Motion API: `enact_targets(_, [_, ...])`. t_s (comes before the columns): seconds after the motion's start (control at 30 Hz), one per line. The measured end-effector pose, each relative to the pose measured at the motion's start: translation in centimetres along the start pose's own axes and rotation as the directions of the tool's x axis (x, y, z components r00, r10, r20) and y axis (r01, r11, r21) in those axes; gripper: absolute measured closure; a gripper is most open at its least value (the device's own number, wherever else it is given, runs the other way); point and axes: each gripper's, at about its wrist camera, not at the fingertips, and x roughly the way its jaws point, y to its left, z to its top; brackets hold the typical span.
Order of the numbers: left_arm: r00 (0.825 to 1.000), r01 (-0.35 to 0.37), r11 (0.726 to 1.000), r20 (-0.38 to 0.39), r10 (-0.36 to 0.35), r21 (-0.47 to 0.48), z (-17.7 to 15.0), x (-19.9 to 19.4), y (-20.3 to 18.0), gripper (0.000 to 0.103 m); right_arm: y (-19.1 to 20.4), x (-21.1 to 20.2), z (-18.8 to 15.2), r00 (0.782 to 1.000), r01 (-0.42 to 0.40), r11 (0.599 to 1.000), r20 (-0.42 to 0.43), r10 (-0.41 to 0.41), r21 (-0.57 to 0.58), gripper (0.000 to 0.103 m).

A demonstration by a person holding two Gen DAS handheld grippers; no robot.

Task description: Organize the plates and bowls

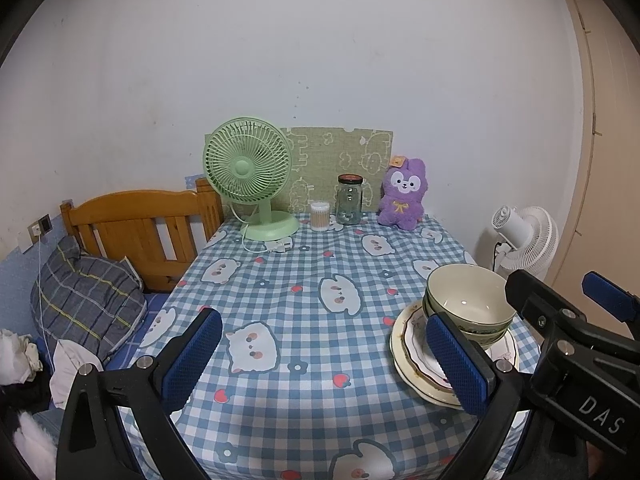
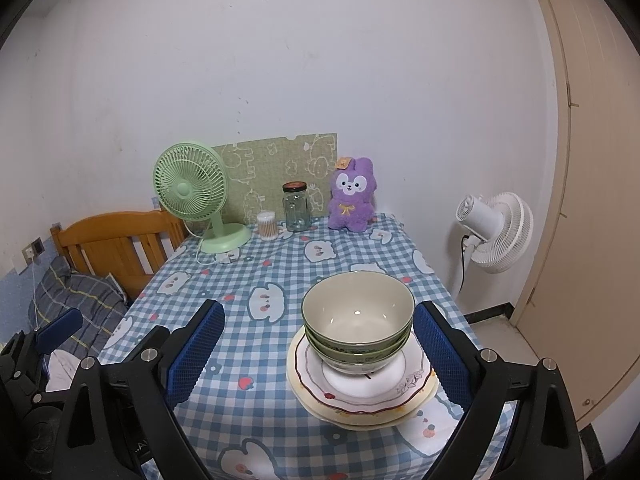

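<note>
Bowls (image 2: 357, 322) are sitting nested on stacked plates (image 2: 362, 390) at the tabletop's (image 2: 280, 272) five o'clock, apparently finished; both grippers, left gripper (image 1: 324, 360) and right gripper (image 2: 318, 354), are hanging wide, empty.

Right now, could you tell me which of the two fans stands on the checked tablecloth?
The green desk fan stands on it, back left; the white fan stands off the table, right.

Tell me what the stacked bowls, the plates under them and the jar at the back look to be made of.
Bowls: likely glazed ceramic; a glossy cream inside with a light highlight, green patterned outside.
Plates: probably glazed ceramic or porcelain; smooth white and cream faces with a painted scalloped rim.
Jar: clear glass, since the mat behind shows through it; its dark lid looks like metal, though uncertain.
</note>
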Motion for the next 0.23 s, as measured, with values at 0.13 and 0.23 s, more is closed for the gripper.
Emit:
enact_targets(0.13, [1.000,-0.006,1.000,0.002,0.006,-0.001,0.00,-0.01,0.01,0.000,0.10,-0.02,0.09,1.000,-0.009,1.000,-0.001,0.009,0.004,0.006])
enact_targets(0.23, [1.000,-0.005,1.000,0.001,0.005,-0.001,0.01,-0.04,0.02,0.000,0.14,0.01,0.25,1.000,-0.012,1.000,0.000,0.012,0.007,0.006])
